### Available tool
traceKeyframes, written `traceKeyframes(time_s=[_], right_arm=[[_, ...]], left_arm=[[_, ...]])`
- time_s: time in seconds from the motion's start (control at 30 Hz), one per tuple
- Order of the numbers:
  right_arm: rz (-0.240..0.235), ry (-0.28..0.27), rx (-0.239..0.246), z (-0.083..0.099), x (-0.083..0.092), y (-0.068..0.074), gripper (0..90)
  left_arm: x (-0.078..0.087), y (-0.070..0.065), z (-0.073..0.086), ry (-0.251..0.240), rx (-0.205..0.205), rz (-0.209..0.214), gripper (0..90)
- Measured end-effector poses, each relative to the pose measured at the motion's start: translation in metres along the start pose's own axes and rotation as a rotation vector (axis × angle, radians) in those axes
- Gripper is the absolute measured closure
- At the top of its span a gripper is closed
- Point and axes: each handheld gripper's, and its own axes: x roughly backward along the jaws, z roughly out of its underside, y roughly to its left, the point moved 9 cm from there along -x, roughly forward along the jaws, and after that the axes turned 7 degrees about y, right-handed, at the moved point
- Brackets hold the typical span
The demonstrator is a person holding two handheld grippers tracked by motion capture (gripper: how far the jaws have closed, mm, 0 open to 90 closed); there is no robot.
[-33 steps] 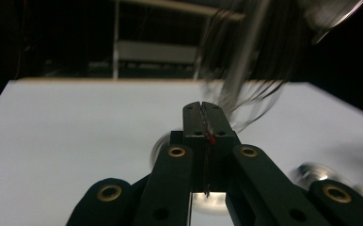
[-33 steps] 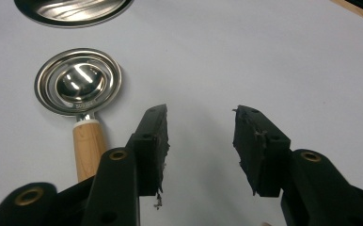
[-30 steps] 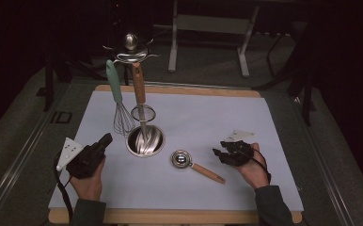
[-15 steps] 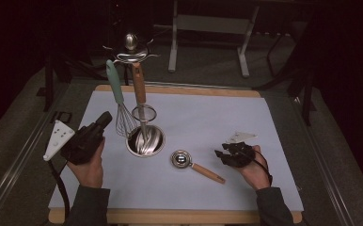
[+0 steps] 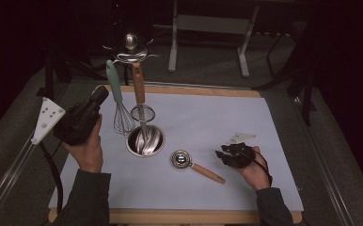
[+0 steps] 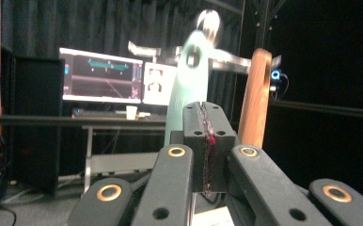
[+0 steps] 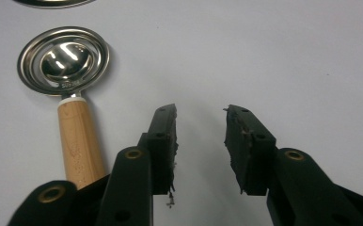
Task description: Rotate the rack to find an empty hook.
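The wooden-handled strainer spoon (image 7: 69,89), handle end hidden behind the right gripper (image 7: 199,123), lies beside its empty, just-narrowing jaws; left gripper (image 6: 206,141) shut.

**A dark recording lab, not a kitchen**

Black curtains (image 6: 38,23) close off the room. A lit computer monitor (image 6: 102,75) showing graphs stands on a metal-framed desk (image 6: 99,123) (a white cup beside it), behind the wood-edged table with its pale grey mat (image 5: 208,117).

No text or label can be read.
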Motion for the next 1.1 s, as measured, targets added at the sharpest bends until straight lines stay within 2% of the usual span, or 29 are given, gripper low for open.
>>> traceKeyframes(time_s=[0.13,0.3,0.47,0.63,0.87,1.1], right_arm=[[-0.002,-0.004,0.000,0.000,0.000,-0.001,64.5],[0.002,-0.006,0.001,0.001,0.000,-0.002,64.0],[0.004,-0.010,-0.004,0.001,0.001,-0.003,63.8],[0.004,-0.009,-0.009,0.002,0.001,-0.004,63.8],[0.004,-0.009,-0.010,0.003,0.001,-0.004,63.8],[0.001,-0.006,-0.010,0.003,0.001,-0.004,63.8]], left_arm=[[-0.004,0.000,-0.015,-0.021,-0.005,0.001,89.9],[-0.011,-0.001,-0.025,-0.032,-0.004,0.007,89.9],[-0.018,-0.004,-0.026,-0.038,-0.011,0.034,89.8],[-0.025,-0.005,-0.025,-0.034,-0.012,0.030,89.8],[-0.030,-0.006,-0.028,-0.027,-0.035,0.013,89.7],[-0.030,-0.005,-0.030,-0.041,-0.028,0.007,89.7]])
